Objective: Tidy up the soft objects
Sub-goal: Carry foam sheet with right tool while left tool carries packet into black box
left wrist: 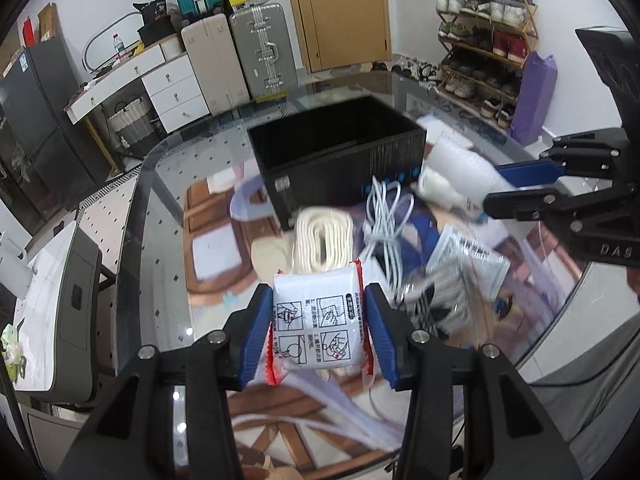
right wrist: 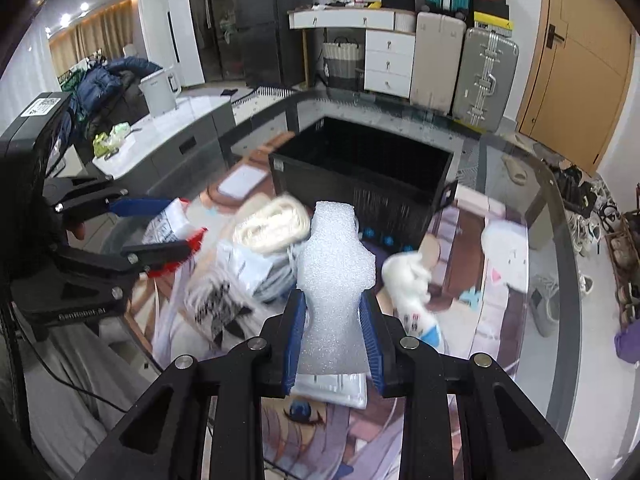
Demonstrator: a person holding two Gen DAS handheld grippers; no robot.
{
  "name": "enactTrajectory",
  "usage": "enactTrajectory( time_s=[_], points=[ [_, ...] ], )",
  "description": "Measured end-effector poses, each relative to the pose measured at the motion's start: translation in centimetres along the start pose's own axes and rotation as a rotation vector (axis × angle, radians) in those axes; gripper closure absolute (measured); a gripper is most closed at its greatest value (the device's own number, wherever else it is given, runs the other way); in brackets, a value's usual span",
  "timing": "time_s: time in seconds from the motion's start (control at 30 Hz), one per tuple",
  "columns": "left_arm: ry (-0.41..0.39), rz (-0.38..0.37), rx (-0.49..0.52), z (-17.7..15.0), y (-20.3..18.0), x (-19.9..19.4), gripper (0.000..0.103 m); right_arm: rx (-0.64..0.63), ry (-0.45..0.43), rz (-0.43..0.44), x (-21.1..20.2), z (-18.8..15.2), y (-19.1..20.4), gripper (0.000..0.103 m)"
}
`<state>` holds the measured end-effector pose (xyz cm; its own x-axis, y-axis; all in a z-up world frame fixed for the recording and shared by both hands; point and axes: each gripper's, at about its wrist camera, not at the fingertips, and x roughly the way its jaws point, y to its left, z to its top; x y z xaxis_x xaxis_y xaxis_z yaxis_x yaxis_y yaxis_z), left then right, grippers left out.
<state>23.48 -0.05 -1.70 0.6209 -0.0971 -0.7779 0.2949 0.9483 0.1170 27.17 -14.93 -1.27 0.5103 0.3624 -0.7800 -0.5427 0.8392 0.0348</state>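
Note:
My left gripper (left wrist: 318,312) is shut on a white packet with red edges and printed drawings (left wrist: 318,320), held above the table; it also shows in the right wrist view (right wrist: 176,220). My right gripper (right wrist: 332,308) is shut on a white foam sheet (right wrist: 334,276), which shows in the left wrist view (left wrist: 460,172) too. An open black box (left wrist: 336,148) (right wrist: 360,176) stands beyond both. In front of it lie a cream rope coil (left wrist: 324,240) (right wrist: 272,224), a white cable bundle (left wrist: 384,216), plastic bags (left wrist: 464,264) and a white sock (right wrist: 412,284).
The glass table top (left wrist: 168,184) covers a printed mat and curves off at its far rim (right wrist: 552,208). A grey cabinet (left wrist: 60,304) stands left of the table. Suitcases (left wrist: 260,56), white drawers (right wrist: 388,60) and a shoe rack (left wrist: 484,40) line the walls.

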Motion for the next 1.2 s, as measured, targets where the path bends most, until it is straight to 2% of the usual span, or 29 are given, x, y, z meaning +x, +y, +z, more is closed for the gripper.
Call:
enactTrajectory(
  time_s=[0.23, 0.4, 0.73, 0.83, 1.2],
  points=[
    [-0.060, -0.003, -0.029, 3.8, 0.6, 0.7, 0.056, 0.018, -0.057, -0.028, 0.2, 3.0, 0.0, 0.075],
    [-0.079, -0.012, -0.059, 6.4, 1.4, 2.5, 0.056, 0.050, -0.076, -0.061, 1.3, 5.2, -1.3, 0.075],
    [-0.115, -0.035, -0.111, 10.3, 1.9, 5.1, 0.056, 0.131, -0.106, -0.051, 3.7, 7.8, -3.8, 0.075],
    [-0.108, -0.024, -0.131, 11.0, 2.1, 6.3, 0.056, 0.178, -0.114, -0.029, 4.6, 8.2, -4.8, 0.075],
    [-0.024, -0.030, -0.165, 11.1, 2.1, 10.0, 0.056, 0.197, -0.074, -0.050, 8.1, 8.7, -6.4, 0.075]
  ],
)
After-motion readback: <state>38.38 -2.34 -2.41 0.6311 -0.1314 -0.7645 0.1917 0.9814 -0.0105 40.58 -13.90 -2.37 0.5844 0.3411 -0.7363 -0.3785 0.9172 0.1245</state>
